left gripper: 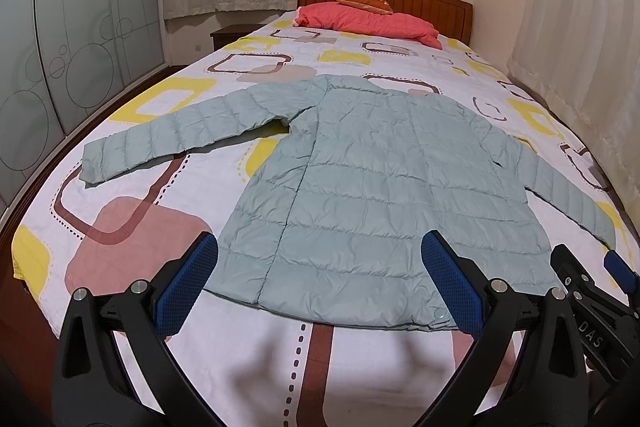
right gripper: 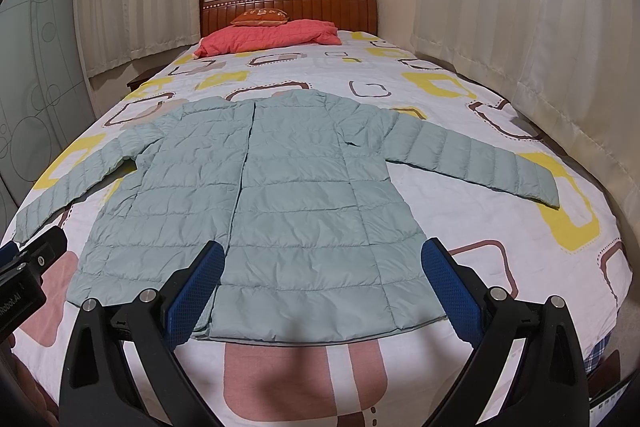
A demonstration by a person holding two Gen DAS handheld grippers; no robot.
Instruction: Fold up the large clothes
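Fingers (left gripper: pixel 450 283) of both grippers spread wide above jacket (left gripper: pixel 380 187) on bed (left gripper: pixel 280 367).

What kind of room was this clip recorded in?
A home bedroom, most likely: a bed with a wooden headboard, a pillow at its head, curtains alongside, and a puffer jacket spread on it.

Home bedroom: bed (right gripper: pixel 400 99) w/ wooden headboard (right gripper: pixel 288 7), pillow (right gripper: pixel 260 17), curtains (right gripper: pixel 500 7), sliding wardrobe (left gripper: pixel 80 27).
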